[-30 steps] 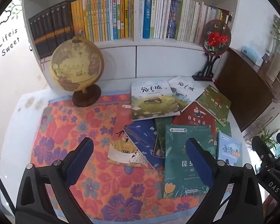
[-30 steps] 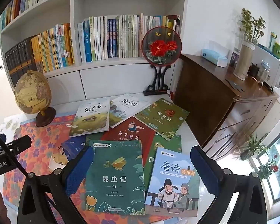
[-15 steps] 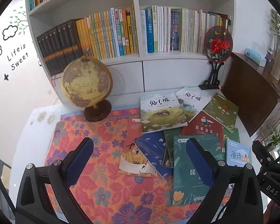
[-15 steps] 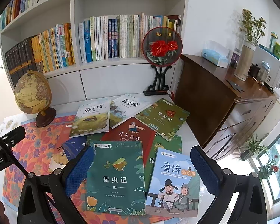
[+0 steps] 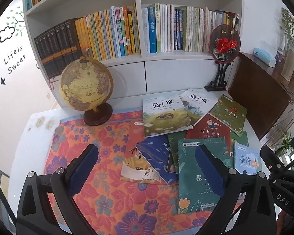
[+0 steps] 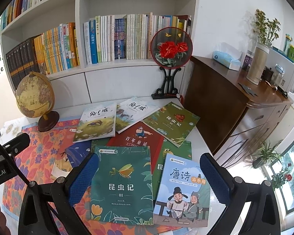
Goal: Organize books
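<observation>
Several thin books lie scattered flat on the table. A dark green insect book and a light blue poetry book lie nearest, with a red book, two pale rabbit-title books and a green book behind. My right gripper is open and empty above the two nearest books. My left gripper is open and empty above the floral cloth, over a dark blue book and the green book's left edge.
A globe stands at the back left of the orange floral cloth. A red flower fan on a black stand stands at the back right. A white bookshelf full of upright books is behind. A brown cabinet is right.
The left gripper has pulled back and tilted up, so more of the shelf and globe shows. The right gripper has barely moved. Both stayed open; no book moved.
</observation>
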### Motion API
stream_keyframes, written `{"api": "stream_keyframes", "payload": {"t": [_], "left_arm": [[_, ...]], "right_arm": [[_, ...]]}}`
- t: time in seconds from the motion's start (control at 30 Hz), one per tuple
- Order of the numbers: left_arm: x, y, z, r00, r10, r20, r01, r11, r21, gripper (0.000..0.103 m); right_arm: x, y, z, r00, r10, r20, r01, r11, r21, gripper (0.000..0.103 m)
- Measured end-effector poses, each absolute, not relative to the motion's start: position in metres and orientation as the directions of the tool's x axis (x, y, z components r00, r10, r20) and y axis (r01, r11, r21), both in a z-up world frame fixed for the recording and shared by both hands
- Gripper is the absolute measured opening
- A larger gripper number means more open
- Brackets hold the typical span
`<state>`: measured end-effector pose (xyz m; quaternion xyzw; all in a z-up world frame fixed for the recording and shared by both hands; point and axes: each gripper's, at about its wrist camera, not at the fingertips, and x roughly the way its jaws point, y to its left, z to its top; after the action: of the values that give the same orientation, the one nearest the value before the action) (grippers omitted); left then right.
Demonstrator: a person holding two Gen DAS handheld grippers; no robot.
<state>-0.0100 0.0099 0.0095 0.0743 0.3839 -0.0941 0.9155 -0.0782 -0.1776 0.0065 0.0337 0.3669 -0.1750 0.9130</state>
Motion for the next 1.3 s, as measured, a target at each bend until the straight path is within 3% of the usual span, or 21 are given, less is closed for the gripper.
{"api": "stream_keyframes", "payload": {"t": [1.3], "left_arm": [[-0.004, -0.005, -0.005, 0.639, -0.163, -0.752, 0.292, 0.956, 0.040, 0.099]], "right_arm": [[-0.073, -0.178, -0.006, 0.638, -0.266, -0.723, 0.331, 0.942, -0.054, 0.103]]}}
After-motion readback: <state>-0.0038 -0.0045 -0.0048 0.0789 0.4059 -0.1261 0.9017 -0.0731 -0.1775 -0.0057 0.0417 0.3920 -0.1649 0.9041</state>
